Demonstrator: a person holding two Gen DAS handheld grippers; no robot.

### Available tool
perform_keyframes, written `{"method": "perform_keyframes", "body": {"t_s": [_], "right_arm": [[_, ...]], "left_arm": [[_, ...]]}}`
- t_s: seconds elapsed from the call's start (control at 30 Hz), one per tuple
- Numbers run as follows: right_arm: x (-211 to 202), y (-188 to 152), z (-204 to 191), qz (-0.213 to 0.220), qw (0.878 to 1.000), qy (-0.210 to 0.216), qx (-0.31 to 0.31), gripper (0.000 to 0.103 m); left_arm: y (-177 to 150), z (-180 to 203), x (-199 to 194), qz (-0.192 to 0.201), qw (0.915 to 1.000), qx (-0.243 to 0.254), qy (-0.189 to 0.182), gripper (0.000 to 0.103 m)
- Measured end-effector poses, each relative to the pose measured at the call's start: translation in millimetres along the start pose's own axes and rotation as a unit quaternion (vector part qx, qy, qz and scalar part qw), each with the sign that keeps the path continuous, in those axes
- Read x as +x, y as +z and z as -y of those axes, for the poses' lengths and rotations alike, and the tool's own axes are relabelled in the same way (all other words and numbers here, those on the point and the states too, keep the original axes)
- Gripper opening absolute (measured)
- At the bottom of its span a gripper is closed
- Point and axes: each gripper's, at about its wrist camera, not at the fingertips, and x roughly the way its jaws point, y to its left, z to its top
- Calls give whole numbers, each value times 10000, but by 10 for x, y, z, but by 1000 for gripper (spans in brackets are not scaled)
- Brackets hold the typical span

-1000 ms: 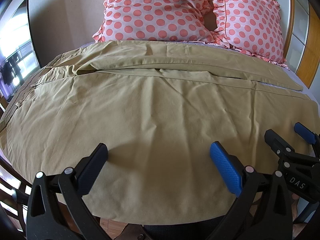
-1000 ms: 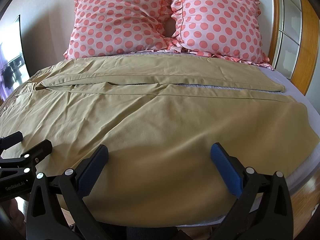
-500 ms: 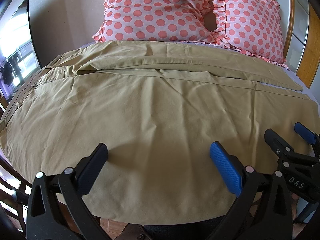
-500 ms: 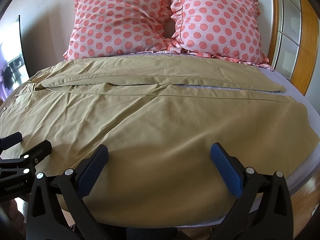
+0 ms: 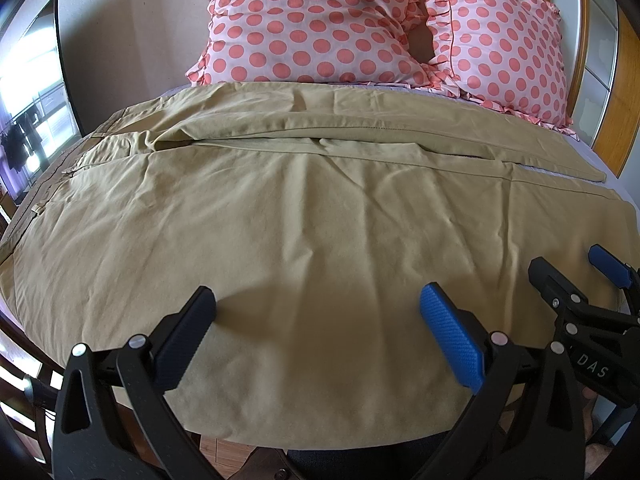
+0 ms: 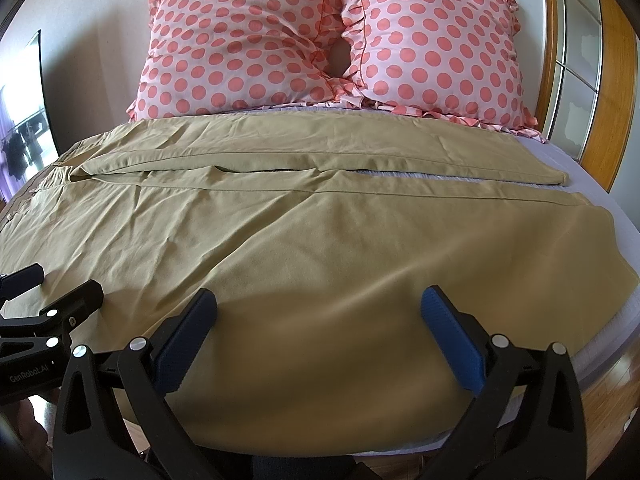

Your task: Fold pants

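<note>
Bed [image 6: 592, 184] with polka-dot pillows [image 6: 256, 40], khaki pants [image 5: 304, 220] spread flat beneath both gaping tools, left tool [image 5: 318, 308], right tool [image 6: 319, 308]

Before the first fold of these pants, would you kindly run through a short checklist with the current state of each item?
1. Left gripper open, holding nothing: ok.
2. Right gripper open, holding nothing: ok.
3. Khaki pants spread out on the bed, both legs visible: ok.
4. Fabric smooth: not ok, creases run across the near leg.
5. Near edge of the pants within reach, in front of both grippers: ok.
6. Polka-dot pillows apart from the pants: cannot tell; the far leg lies right at their base.
</note>
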Motion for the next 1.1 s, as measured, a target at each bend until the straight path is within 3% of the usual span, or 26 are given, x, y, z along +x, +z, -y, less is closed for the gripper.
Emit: {"method": "perform_keyframes", "body": {"t_s": [0.87, 1.1], "right_arm": [[-21, -1, -8, 74, 10000, 0, 2, 102], [-10, -81, -17, 283, 9996, -4, -23, 102]], "left_arm": [[1, -1, 0, 14, 10000, -11, -2, 101], [3, 1, 2, 19, 10000, -9, -1, 101]]}}
